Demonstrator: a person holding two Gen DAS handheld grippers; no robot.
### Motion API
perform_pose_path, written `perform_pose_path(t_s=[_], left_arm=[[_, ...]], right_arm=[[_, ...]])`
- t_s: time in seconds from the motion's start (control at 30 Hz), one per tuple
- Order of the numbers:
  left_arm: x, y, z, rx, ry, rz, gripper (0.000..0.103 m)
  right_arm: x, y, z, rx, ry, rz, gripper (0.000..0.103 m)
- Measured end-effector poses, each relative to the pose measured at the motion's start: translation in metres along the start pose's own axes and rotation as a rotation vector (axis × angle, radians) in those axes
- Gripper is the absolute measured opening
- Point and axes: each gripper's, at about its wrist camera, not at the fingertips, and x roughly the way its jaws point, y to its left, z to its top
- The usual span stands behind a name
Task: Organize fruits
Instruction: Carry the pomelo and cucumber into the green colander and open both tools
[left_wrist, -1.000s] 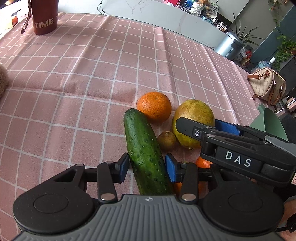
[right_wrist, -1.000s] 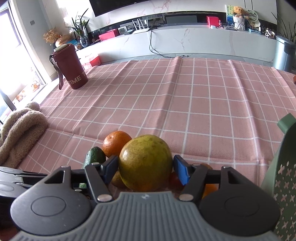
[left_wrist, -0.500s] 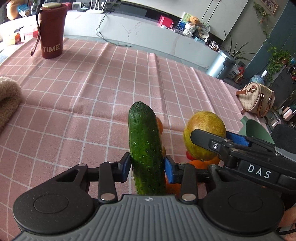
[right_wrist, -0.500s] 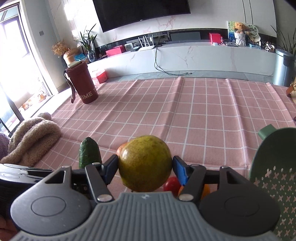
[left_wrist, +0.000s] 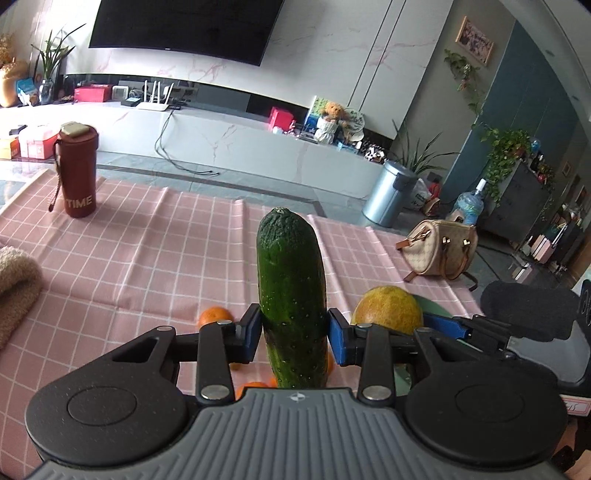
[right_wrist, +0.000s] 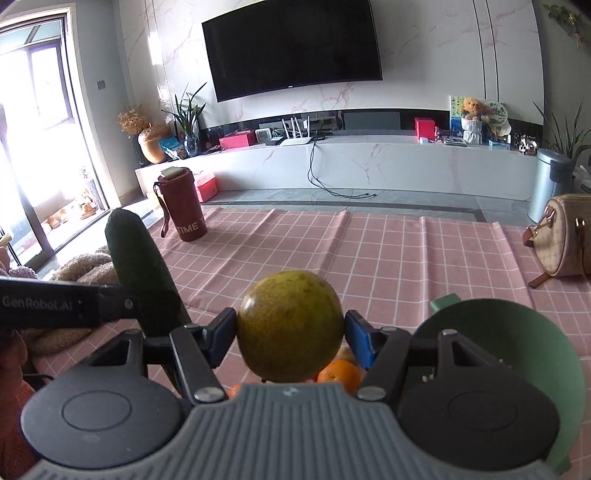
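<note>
A dark green cucumber (left_wrist: 291, 295) stands nearly upright in my left gripper (left_wrist: 291, 334), whose blue pads press on its sides; it is held above the pink checked tablecloth (left_wrist: 155, 251). My right gripper (right_wrist: 290, 334) is shut on a large round yellow-green citrus fruit (right_wrist: 290, 325), also off the table. To the left in the right wrist view is the cucumber (right_wrist: 142, 273). The citrus (left_wrist: 388, 310) shows at the right in the left wrist view. Small oranges (right_wrist: 340, 371) lie below the grippers, one orange (left_wrist: 215, 315) further left.
A green perforated bowl (right_wrist: 517, 332) sits just right of the right gripper. A maroon tumbler (left_wrist: 78, 173) stands at the far left of the table, a beige handbag (left_wrist: 439, 251) at the far right edge. A fluffy beige cloth (left_wrist: 14, 280) lies at the left.
Both grippers have risen from the fruit pile, the left with the cucumber and the right with the citrus. The oranges left on the cloth now lie lower in both views.
</note>
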Motion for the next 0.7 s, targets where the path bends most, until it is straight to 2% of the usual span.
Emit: perform_pose_path(t_s=[0.17,0.33,0.5,0.7], left_arm=[[0.017,-0.042,0.010,0.037,0.020,-0.091,0.042],[0.054,-0.083,0.011,0.083,0.080,-0.150,0.042],[0.097,-0.109,0.008,0.113,0.143,-0.167,0.042],[0.146,-0.116,-0.008,0.119,0.290,-0.150,0.042]], right_arm=[[-0.030,-0.030,0.007,-0.049,0.038,-0.060,0.061],[-0.041,-0.074,0.004,-0.086,0.127,-0.122,0.061],[-0.034,-0.112,-0.003,-0.132,0.229,-0.145,0.061],[-0.005,-0.137,-0.013,-0.220,0.371,-0.128,0.061]])
